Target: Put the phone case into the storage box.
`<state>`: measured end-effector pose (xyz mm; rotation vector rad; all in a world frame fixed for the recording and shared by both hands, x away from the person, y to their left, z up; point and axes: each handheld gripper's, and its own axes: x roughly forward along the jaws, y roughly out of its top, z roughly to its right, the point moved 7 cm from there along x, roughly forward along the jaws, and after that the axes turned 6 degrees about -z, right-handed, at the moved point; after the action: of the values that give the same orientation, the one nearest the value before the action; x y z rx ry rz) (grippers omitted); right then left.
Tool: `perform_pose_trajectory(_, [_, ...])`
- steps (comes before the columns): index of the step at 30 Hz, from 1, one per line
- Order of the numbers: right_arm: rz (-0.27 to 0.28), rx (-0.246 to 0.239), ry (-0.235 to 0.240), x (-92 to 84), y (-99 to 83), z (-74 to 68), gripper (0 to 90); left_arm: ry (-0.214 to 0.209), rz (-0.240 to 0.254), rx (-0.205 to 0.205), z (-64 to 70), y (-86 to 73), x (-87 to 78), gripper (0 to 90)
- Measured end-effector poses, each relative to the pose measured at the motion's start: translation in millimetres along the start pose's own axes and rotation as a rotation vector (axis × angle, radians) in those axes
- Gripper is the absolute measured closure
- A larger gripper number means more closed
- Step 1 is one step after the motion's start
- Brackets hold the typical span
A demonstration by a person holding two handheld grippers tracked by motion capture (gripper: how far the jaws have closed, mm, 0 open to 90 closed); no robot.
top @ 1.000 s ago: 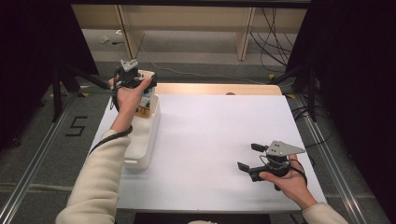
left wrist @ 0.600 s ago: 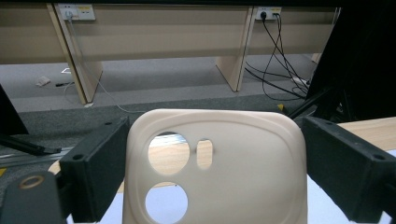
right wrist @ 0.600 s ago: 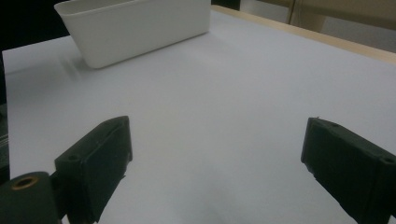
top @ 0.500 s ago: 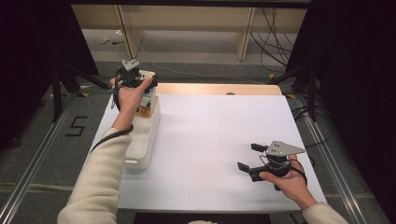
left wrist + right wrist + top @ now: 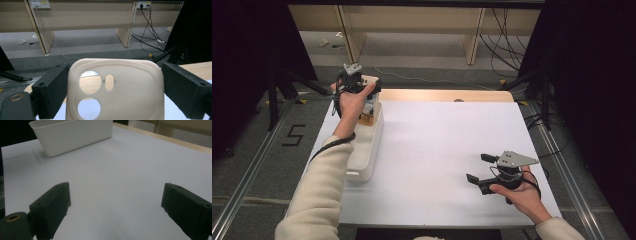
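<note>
A cream phone case (image 5: 130, 87) with round camera holes stands upright between my left gripper's (image 5: 115, 82) black jaws, which press on its two side edges. In the high view that left gripper (image 5: 356, 82) is held above the far end of a long white bin (image 5: 364, 155) at the table's left, and the case (image 5: 373, 80) peeks out beside the hand. My right gripper (image 5: 477, 167) rests low over the white tabletop at the near right, jaws wide apart and nothing between them. In its own view the right gripper (image 5: 116, 202) faces bare white surface.
The white tabletop (image 5: 447, 135) spreads between the two hands. The bin (image 5: 72, 135) stands far across from the right gripper. A wooden strip (image 5: 437, 95) runs along the table's far edge, with metal rails at both sides and cables on the floor beyond.
The left gripper with the case has crept slightly up and away over the bin's far end. The right gripper has stayed put.
</note>
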<state>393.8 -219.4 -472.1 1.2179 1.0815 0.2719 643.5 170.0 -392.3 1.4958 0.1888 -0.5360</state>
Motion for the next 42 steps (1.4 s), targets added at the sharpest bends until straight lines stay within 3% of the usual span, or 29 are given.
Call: perform_pose_trajectory(42, [0.001,0.001,0.003,0.3,0.0,-0.1,9.6,-0.008,-0.023,0.014,1.4,-0.5,9.6,10.7])
